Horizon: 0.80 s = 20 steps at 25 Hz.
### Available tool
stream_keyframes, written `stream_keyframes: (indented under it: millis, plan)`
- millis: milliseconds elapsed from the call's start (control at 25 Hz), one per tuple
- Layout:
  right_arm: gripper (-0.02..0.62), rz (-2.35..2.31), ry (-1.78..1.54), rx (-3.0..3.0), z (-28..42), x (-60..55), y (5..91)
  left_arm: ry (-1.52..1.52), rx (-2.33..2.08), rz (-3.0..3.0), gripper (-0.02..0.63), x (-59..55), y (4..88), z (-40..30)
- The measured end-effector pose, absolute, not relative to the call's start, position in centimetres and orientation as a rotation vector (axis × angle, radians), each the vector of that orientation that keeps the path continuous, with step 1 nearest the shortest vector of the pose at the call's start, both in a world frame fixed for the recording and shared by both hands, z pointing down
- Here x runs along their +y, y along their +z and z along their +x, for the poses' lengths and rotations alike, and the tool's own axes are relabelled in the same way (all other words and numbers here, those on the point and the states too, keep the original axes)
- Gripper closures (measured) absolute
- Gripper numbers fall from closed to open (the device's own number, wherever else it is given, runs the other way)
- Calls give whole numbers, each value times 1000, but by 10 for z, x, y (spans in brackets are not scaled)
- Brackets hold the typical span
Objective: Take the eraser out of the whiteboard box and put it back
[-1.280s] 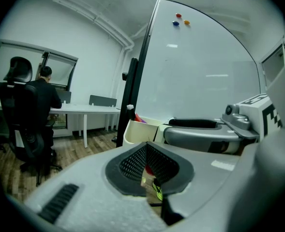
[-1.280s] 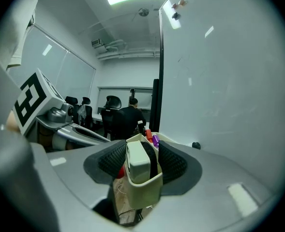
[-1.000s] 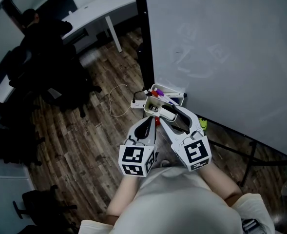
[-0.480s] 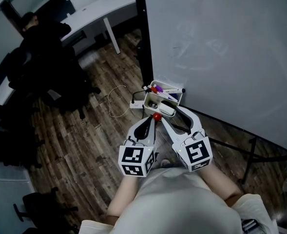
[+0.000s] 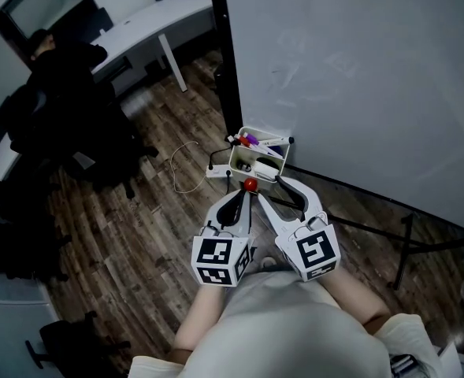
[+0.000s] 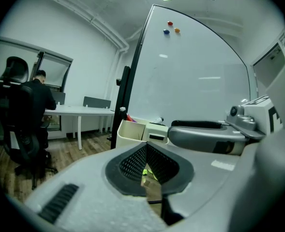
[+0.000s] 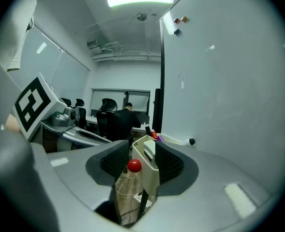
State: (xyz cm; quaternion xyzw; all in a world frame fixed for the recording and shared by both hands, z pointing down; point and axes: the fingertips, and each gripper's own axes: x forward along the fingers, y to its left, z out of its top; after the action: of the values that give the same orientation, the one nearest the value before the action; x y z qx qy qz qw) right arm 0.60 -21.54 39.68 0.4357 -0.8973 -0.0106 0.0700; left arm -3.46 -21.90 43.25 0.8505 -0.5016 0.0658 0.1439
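Observation:
The white whiteboard box (image 5: pixel 243 161) hangs at the board's lower left corner, with markers (image 5: pixel 249 141) and the white eraser (image 5: pixel 265 168) in it. My right gripper (image 5: pixel 272 184) stands just short of the box. Its jaws are closing, and nothing is pressed between the pads. In the right gripper view the box's near corner (image 7: pixel 149 174) and a red magnet (image 7: pixel 134 166) show between the right gripper's (image 7: pixel 141 161) pads, and the eraser (image 7: pixel 150 150) peeks over the rim. My left gripper (image 5: pixel 245 197) is shut and empty below the box. In the left gripper view the left gripper (image 6: pixel 146 151) faces the box (image 6: pixel 130 131).
The whiteboard (image 5: pixel 358 77) fills the right side, with its black frame post (image 5: pixel 220 46) beside the box and a stand leg (image 5: pixel 405 246) on the wood floor. A cable (image 5: pixel 183 168) lies left of the box. A person sits at a desk (image 6: pixel 38 93).
A second ago the eraser sat between my right gripper's jaws over the box. It now lies in the box, and the right gripper has drawn back a little. The left gripper stays put.

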Motion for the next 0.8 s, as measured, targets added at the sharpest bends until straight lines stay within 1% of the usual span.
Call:
stream_keyframes:
  millis: [120, 480, 800]
  plan:
    - [437, 1338, -25, -2688, 5, -210, 396, 188, -1429, 2466, 601, -214, 430, -36]
    - [528, 1430, 17, -2649, 0, -192, 395, 200, -1376, 2503, 601, -198, 426, -46]
    - [580, 1494, 47, -2628, -4, -169, 396, 221, -1319, 2537, 601, -178, 422, -51]
